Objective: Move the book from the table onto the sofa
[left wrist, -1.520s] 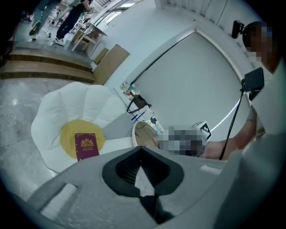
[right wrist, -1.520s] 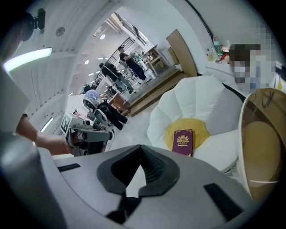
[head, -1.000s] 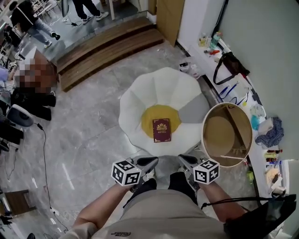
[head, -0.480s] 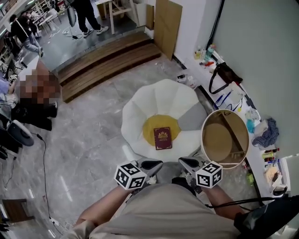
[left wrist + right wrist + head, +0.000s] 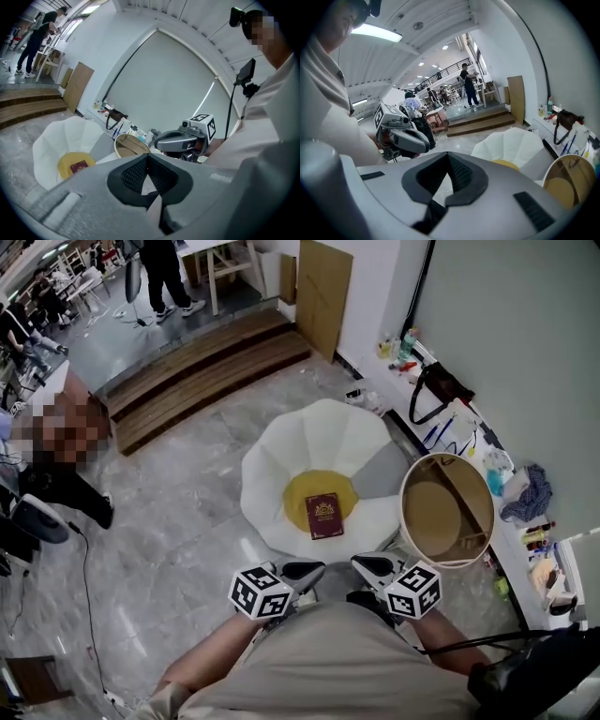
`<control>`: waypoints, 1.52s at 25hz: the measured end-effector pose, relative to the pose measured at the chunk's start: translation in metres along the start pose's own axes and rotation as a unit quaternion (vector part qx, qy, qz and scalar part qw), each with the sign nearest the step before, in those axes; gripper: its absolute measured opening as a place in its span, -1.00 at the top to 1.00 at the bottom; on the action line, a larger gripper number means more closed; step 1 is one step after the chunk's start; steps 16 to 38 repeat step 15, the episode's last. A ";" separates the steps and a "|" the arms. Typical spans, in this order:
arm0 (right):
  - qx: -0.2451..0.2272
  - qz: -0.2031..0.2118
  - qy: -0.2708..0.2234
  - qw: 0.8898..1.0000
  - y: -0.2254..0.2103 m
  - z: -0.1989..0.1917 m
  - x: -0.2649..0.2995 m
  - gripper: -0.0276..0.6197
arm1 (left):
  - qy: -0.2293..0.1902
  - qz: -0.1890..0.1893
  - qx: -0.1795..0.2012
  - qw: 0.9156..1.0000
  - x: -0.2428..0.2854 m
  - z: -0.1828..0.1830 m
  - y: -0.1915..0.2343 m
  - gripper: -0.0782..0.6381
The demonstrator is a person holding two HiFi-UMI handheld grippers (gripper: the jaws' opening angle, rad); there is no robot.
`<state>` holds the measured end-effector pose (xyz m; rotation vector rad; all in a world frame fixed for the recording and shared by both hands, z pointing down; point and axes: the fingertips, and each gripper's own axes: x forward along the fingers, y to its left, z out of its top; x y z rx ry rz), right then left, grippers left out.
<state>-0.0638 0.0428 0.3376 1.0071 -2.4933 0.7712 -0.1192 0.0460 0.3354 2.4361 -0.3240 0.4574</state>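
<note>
Close to your body, your left gripper (image 5: 304,569) and right gripper (image 5: 369,565) are both closed, with nothing between the jaws. Beyond them the dark red book (image 5: 324,516) lies flat on the yellow seat cushion (image 5: 302,493) of the white petal-shaped sofa (image 5: 309,432). It looks thin, stiff and light. If you must lift it, I would pinch one free edge firmly, because the cover may be smooth.
</note>
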 end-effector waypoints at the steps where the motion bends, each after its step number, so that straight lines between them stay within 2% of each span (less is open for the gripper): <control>1: 0.000 -0.001 0.000 1.000 0.003 0.000 0.001 0.88 | 0.000 -0.003 0.000 1.000 -0.002 -0.001 0.000 0.76; 11: -0.001 -0.013 0.003 1.000 0.010 -0.004 0.001 0.88 | 0.003 -0.012 -0.001 1.000 -0.007 -0.005 0.001 0.76; 15: 0.000 -0.011 0.009 1.000 0.009 -0.009 0.004 0.88 | -0.002 -0.015 -0.010 1.000 -0.006 -0.004 0.003 0.76; 38: 0.000 -0.011 0.009 1.000 0.009 -0.009 0.004 0.88 | -0.002 -0.015 -0.010 1.000 -0.006 -0.004 0.003 0.76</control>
